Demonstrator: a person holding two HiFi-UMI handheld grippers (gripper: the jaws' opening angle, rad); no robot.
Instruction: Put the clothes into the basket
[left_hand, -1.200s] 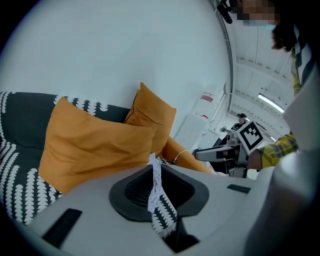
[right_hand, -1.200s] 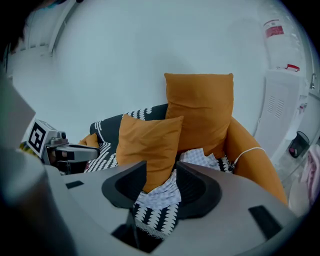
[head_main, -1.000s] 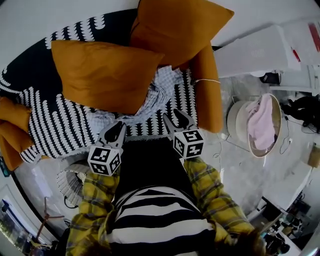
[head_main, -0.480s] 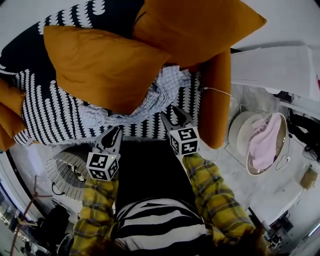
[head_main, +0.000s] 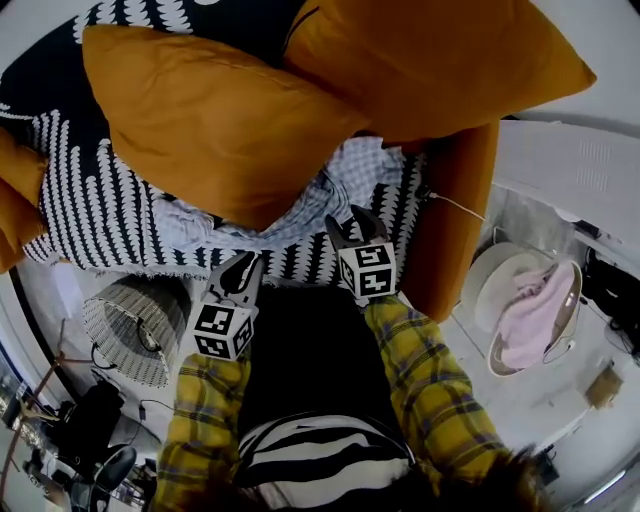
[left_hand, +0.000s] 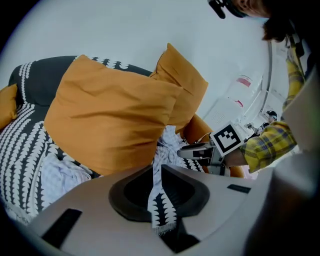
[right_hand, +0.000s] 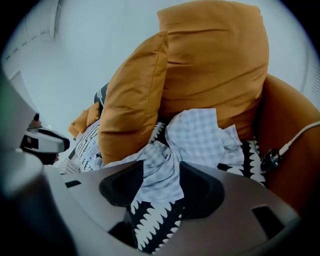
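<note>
L tool jaws together, empty. R tool jaws just opening, apart, with shirt at its 12 o'clock in the gap, unpinched.

Bright, diffuse indoor light with soft shadows; strong fisheye curvature, black vignetted corners; nearest foreground in gripper views slightly blurred.

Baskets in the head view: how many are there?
2. A woven basket stands on the floor left of the person; a round basket is at the right, with a pink cloth draped in it. Others may be hidden.
</note>
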